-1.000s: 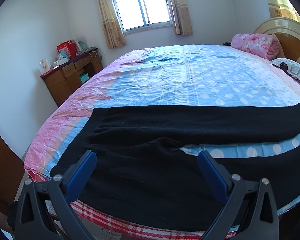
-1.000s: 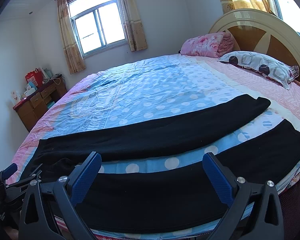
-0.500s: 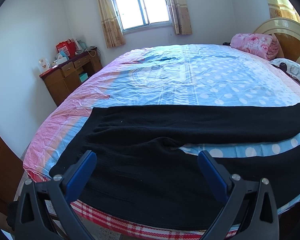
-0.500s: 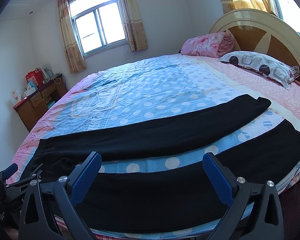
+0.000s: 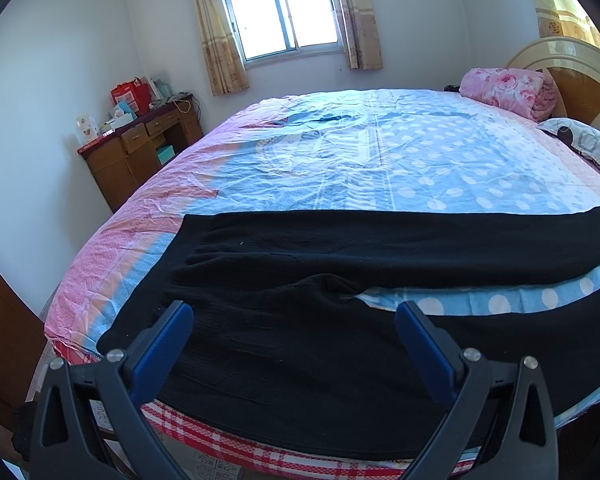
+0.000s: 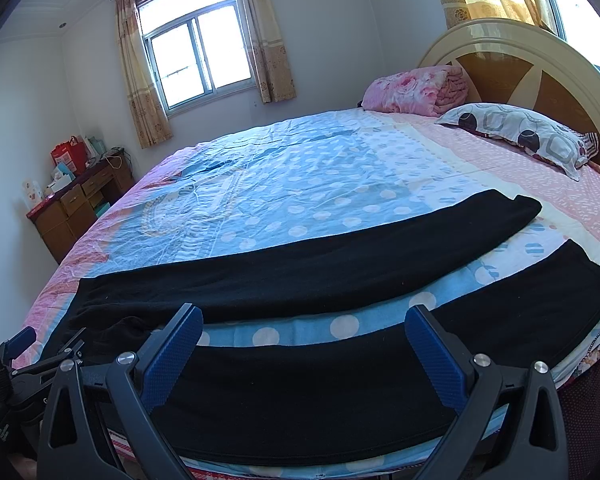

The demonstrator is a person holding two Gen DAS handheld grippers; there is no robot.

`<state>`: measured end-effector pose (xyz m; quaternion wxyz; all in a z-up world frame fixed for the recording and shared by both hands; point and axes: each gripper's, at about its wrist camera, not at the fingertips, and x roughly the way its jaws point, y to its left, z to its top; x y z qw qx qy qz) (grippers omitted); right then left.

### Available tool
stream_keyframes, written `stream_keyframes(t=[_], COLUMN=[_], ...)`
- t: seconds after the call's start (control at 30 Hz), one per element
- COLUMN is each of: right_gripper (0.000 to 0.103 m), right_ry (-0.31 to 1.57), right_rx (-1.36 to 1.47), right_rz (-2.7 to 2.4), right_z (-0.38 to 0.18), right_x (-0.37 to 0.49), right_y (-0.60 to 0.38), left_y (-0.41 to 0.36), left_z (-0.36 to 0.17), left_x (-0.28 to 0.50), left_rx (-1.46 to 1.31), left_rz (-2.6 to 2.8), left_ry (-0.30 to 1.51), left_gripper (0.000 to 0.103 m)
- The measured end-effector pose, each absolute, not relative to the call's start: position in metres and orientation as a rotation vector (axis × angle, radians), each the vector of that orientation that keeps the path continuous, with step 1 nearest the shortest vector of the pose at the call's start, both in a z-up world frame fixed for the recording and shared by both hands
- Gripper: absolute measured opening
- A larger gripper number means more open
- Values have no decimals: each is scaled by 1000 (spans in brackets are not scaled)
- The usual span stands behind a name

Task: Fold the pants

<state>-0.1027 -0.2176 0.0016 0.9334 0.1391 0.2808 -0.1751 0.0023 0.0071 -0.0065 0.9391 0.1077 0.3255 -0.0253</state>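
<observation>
Both the left gripper (image 5: 294,322) and right gripper (image 6: 303,326) are hovering wide open and empty over the soft, limp black pants (image 5: 340,248) lying on the bed (image 5: 380,160), best pinched at the near leg's edge toward 6 o'clock.

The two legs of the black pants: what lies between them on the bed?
Only bare bedsheet, blue with white dots, lies between the far leg and the near leg. The right wrist view shows this best.
</observation>
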Motion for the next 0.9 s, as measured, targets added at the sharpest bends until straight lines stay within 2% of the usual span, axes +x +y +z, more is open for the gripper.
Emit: stream_keyframes(t=[0.57, 0.9], right_gripper=[102, 102], right_ry=[636, 704], right_rx=[212, 126], right_rz=[-337, -246], right_z=[-14, -12], right_x=[-72, 10], right_y=[-230, -214], left_y=[23, 47], left_z=[-30, -37], left_x=[63, 116], left_rx=[211, 206], left_rz=[-32, -26], left_ry=[757, 817], left_gripper=[103, 103])
